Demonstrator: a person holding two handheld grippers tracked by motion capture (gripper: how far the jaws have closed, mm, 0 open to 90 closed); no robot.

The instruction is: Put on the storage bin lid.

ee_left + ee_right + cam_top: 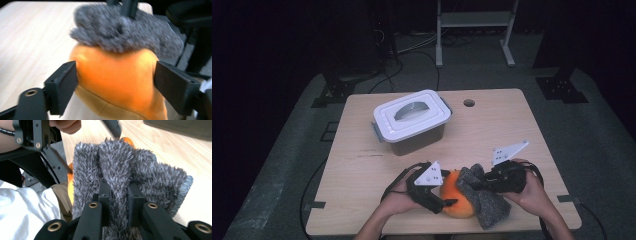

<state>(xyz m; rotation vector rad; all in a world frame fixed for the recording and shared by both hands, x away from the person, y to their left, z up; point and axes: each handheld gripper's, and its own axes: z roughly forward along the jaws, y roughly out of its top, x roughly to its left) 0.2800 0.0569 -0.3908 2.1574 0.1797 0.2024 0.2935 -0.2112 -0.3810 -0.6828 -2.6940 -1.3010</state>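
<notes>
An orange soft ball-like thing (455,199) with a tan underside sits near the table's front edge. My left gripper (448,189) reaches it from the left. In the left gripper view its jaws stand wide, and both pads press the sides of the orange thing (117,75), so my left gripper (116,85) is shut on it. A grey fuzzy cloth (484,200) drapes over the orange thing's top and right side. My right gripper (474,186) comes in from the right, shut on a fold of the cloth (115,162), which bunches between the jaws of my right gripper (119,195).
A white lidded box (412,120) with a handle stands at the middle back of the wooden table (362,165). A round hole (469,103) sits near the table's far edge. A metal rack (474,20) stands on the floor beyond.
</notes>
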